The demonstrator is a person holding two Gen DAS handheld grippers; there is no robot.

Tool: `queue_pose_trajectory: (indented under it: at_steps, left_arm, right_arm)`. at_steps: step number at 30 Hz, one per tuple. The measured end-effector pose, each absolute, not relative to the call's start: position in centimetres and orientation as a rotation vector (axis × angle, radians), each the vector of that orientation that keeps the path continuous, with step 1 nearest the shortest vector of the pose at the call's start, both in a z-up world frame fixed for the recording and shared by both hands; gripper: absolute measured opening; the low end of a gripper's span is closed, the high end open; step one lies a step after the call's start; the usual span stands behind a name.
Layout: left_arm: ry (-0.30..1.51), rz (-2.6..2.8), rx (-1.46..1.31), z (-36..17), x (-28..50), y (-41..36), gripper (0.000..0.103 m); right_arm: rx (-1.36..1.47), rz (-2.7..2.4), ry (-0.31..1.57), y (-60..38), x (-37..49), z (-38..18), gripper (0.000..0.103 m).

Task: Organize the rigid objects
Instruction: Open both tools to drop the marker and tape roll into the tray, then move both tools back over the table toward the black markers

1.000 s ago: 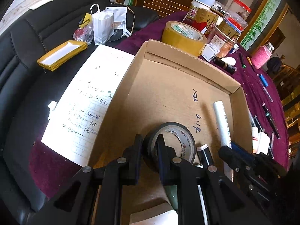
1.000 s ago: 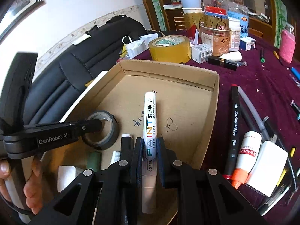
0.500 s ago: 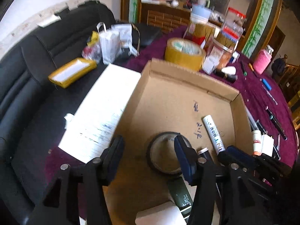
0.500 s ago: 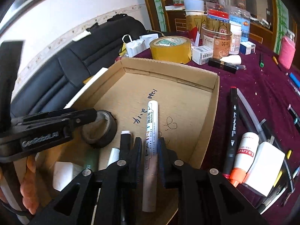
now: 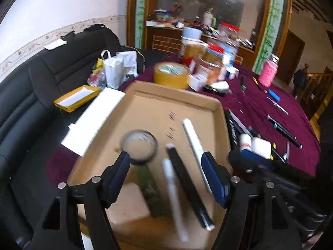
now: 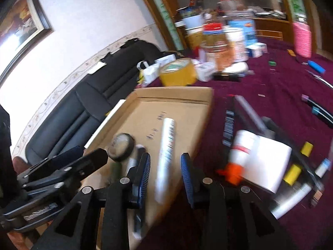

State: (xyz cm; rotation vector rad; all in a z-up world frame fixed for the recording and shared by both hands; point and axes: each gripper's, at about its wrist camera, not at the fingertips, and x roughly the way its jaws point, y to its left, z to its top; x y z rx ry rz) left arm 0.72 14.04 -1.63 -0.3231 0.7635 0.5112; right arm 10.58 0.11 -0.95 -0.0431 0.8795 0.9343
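Both views are smeared by motion, so labels and small print cannot be read, and the near end of the cardboard box (image 5: 145, 92) is cut off behind the claws. The left claw (image 5: 165, 167) stands wide apart with nothing between its pads; its jaws have just been opening, and the black tape roll (image 5: 138, 145) lies flat on the box floor just beyond its left finger, free of it. The right claw (image 6: 165, 167) is also apart, its jaws having just been opening; the white paint marker (image 6: 165, 145) lies in the box along the gap between the pads, but neither pad presses on it. In the left view five things can be counted in the box: the tape roll, the white marker, a black pen (image 5: 187, 187), a thinner white pen (image 5: 172, 195) and a dark green stick (image 5: 147, 185) partly hidden by a pale block at the lower edge whose nature is unclear. One yellow tape roll (image 5: 171, 75) stands on the purple tabletop (image 5: 260, 108) behind the box. To the right of the box, a heap of pens, a white bottle with an orange cap (image 6: 239, 156) and a white block (image 6: 268, 162) overlap too much to count. The jars at the far end blur together. A sheet of paper (image 5: 91, 120) lies left of the box, its writing washed out.
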Motion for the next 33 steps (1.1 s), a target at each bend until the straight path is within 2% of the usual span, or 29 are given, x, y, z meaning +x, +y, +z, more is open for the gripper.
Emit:
queue_pose_trajectory:
  at_steps: [2,12,14,17,33]
  left_arm:
    - [0.789,0.482,-0.321,-2.2,1.2,12.8,0.07]
    - [0.808,0.369,-0.24,-2.3,3.4,5.9,0.071]
    - [0.815,0.341,-0.233,-2.4,3.6,5.1,0.074]
    - [0.823,0.298,-0.258,-2.7,3.7,4.5,0.076]
    - [0.86,0.229,-0.252,-3.2,4.4,2.4,0.076]
  right_arm:
    - [-0.025,0.888,0.897,-2.5,10.6,-0.9,0.041]
    - [0.073,0.709,0.942,-12.6,10.7,-1.5,0.044]
    - [0.081,0.685,0.939,-13.8,10.7,-1.7,0.051]
    - [0.113,0.66,0.956,-15.6,11.1,-2.0,0.056]
    - [0.088,0.505,0.989,-19.2,17.7,-0.5,0.056]
